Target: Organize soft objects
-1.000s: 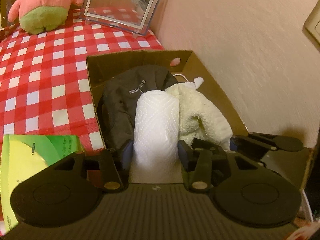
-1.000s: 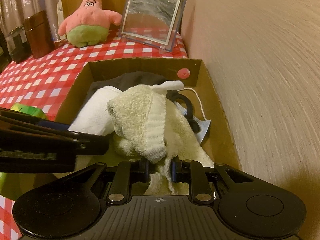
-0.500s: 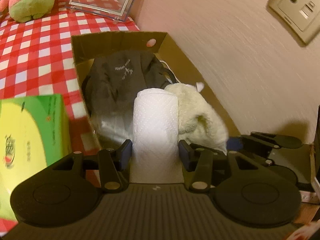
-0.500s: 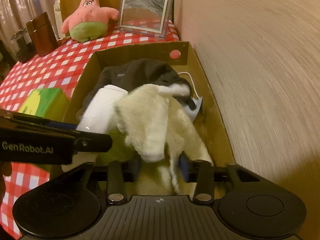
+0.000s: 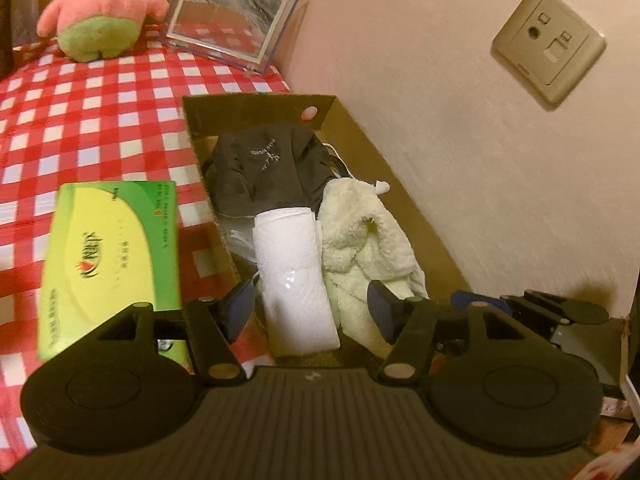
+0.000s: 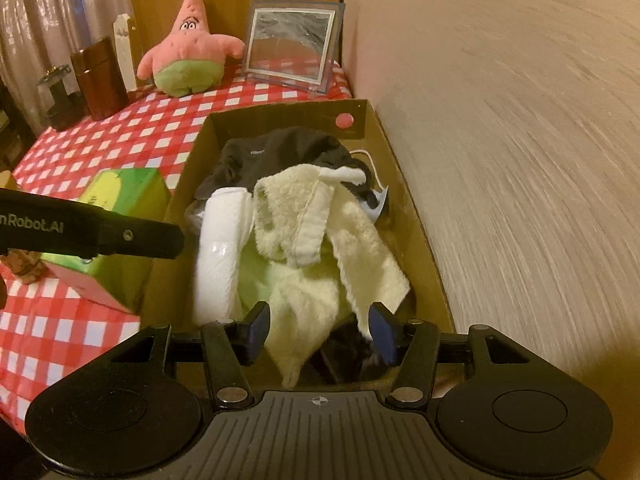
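A cardboard box (image 5: 332, 120) stands against the wall on the red checked cloth. In it lie a dark garment (image 5: 264, 168), a white paper towel roll (image 5: 296, 272) and a cream towel (image 5: 360, 232). My left gripper (image 5: 310, 310) hovers over the near end of the roll, jaws opening, pads clear of it on both sides. In the right wrist view the cream towel (image 6: 320, 240) drapes over the box's contents beside the roll (image 6: 220, 248). My right gripper (image 6: 320, 328) is above the towel's near end, jaws opening, pads not pressing it.
A green tissue box (image 5: 112, 248) sits just left of the cardboard box. A pink star plush (image 6: 188, 52) and a framed mirror (image 6: 292, 48) stand at the back. A dark brown container (image 6: 100, 76) is at far left. The wall with a socket plate (image 5: 548, 44) runs along the right.
Both grippers drew back and up from the box. The left let go of the paper towel roll and the right let go of the cream towel; both jaws spread wider.
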The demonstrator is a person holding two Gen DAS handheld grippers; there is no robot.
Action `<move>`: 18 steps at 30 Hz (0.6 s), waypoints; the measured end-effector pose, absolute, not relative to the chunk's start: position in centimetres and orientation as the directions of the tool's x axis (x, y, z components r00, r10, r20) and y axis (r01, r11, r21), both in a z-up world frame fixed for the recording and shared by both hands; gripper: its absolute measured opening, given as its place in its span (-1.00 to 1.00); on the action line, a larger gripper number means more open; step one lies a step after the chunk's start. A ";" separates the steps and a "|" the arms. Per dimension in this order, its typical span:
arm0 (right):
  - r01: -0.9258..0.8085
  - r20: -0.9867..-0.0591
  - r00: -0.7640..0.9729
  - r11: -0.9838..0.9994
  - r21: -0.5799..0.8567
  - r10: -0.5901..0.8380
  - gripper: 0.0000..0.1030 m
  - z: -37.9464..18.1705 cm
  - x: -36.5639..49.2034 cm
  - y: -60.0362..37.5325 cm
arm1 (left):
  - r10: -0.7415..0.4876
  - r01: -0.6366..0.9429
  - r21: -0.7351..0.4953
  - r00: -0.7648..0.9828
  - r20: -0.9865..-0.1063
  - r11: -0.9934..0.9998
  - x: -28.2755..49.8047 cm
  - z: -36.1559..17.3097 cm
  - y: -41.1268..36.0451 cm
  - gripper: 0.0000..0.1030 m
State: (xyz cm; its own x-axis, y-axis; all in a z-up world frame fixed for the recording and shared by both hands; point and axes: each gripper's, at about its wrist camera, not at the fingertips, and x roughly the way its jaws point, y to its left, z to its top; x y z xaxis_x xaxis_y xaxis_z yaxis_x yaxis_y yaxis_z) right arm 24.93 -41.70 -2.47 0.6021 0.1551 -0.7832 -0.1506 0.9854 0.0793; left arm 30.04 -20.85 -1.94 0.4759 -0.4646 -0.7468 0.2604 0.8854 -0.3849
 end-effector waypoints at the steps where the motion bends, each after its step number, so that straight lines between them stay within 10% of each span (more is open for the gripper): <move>1: -0.144 -0.781 0.605 0.986 0.085 0.156 0.08 -2.3 24.6 -41.7 | -0.460 0.259 -0.381 0.482 -0.745 0.888 29.6 -1.7 -20.7 0.26; 18: -0.056 -0.751 0.650 0.993 0.108 0.118 0.58 2.4 17.7 -40.8 | -0.360 0.222 -0.283 0.583 -0.729 0.933 21.9 1.0 -17.0 0.99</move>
